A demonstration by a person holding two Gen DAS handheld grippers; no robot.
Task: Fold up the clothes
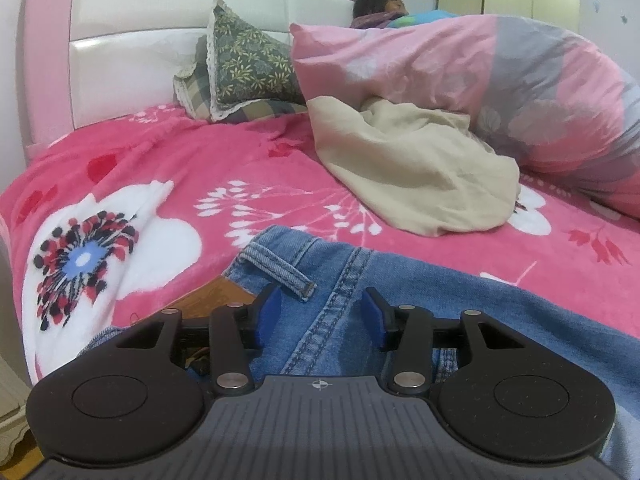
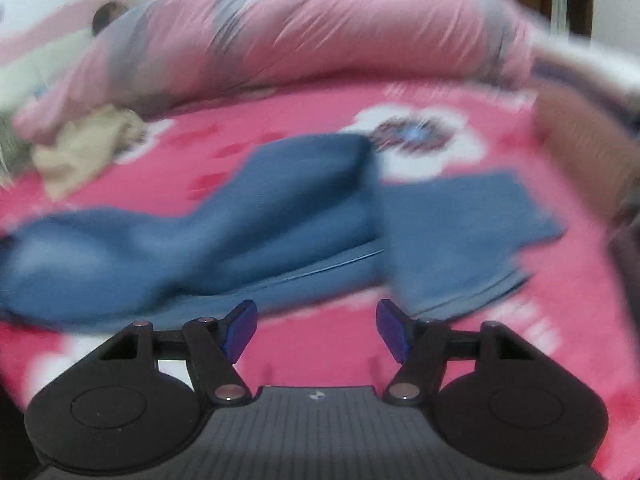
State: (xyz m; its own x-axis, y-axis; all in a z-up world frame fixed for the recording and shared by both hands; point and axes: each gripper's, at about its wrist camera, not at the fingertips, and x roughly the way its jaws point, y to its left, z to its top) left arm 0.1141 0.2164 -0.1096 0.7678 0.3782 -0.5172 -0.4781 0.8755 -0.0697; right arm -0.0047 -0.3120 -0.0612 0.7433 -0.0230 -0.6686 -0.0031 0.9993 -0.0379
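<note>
Blue jeans [image 1: 360, 280] lie on the pink flowered blanket [image 1: 180, 168], waistband end closest to me, with a belt loop [image 1: 280, 272] and a brown label patch [image 1: 212, 292] showing. My left gripper [image 1: 320, 308] hovers low over the waistband; its blue pads stand apart with flat denim between and beneath them, not pinched. In the blurred right wrist view the jeans [image 2: 260, 220] stretch across the bed, legs partly lapped over each other. My right gripper [image 2: 316, 320] is open over bare blanket just short of the near denim edge, with nothing between its fingers.
A crumpled beige garment [image 1: 420, 172] lies beyond the jeans, against a rolled pink and grey quilt [image 1: 500, 88]. A person's head [image 1: 380, 0] shows behind the quilt. A green patterned pillow [image 1: 248, 64] leans on the white and pink headboard [image 1: 160, 40].
</note>
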